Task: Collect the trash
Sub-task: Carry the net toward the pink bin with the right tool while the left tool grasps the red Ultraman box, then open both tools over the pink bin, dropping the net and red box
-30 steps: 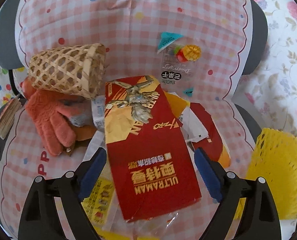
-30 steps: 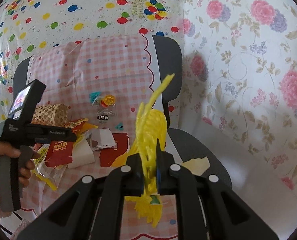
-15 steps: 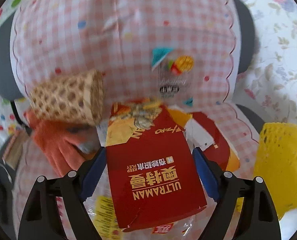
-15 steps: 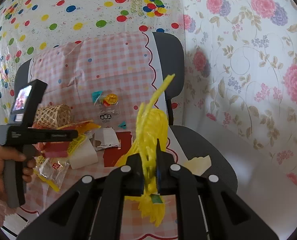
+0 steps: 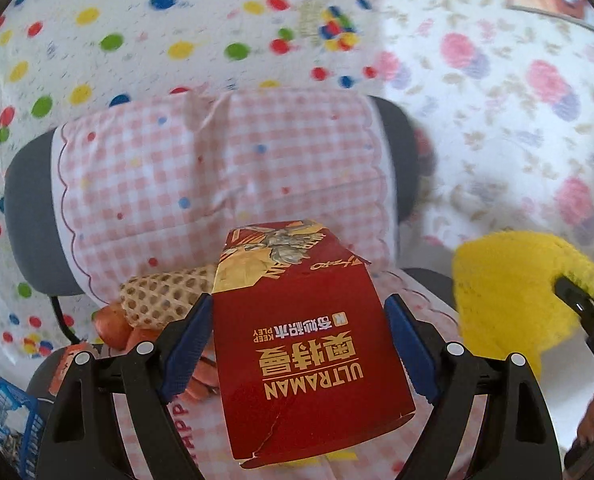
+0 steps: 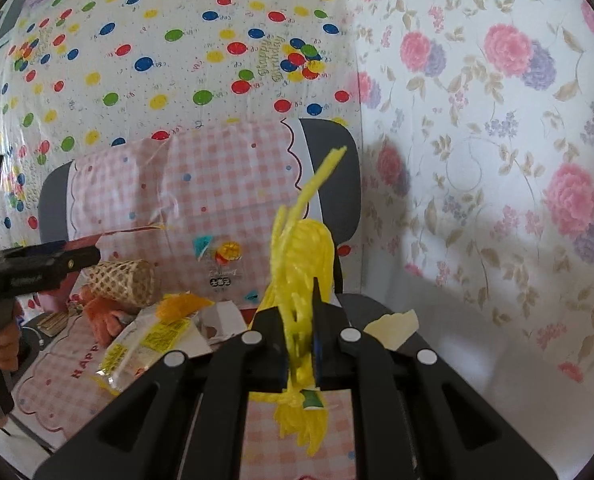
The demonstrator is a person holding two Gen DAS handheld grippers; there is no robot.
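My left gripper (image 5: 297, 304) grips a red Ultraman box (image 5: 309, 344) by its two sides with its blue pads, and the box hangs clear above the chair seat. In the right wrist view this gripper (image 6: 85, 254) shows at the left edge, held by a hand. My right gripper (image 6: 299, 308) is shut on a yellow foam net (image 6: 301, 248), which sticks up and hangs down between the fingers. The same net (image 5: 505, 292) appears at the right of the left wrist view.
A grey chair with a pink checked cover (image 6: 217, 184) holds a woven bamboo basket (image 6: 121, 282), an orange glove (image 6: 101, 316), a clear fruit wrapper (image 6: 221, 256), a yellow-labelled plastic bag (image 6: 153, 340), a torn carton (image 6: 221, 320) and a pale scrap (image 6: 393, 326). A blue crate (image 5: 9, 412) stands low left.
My left gripper closed on the red box and lifted it off the seat, tilting upward. The right gripper rose a little with the yellow net.
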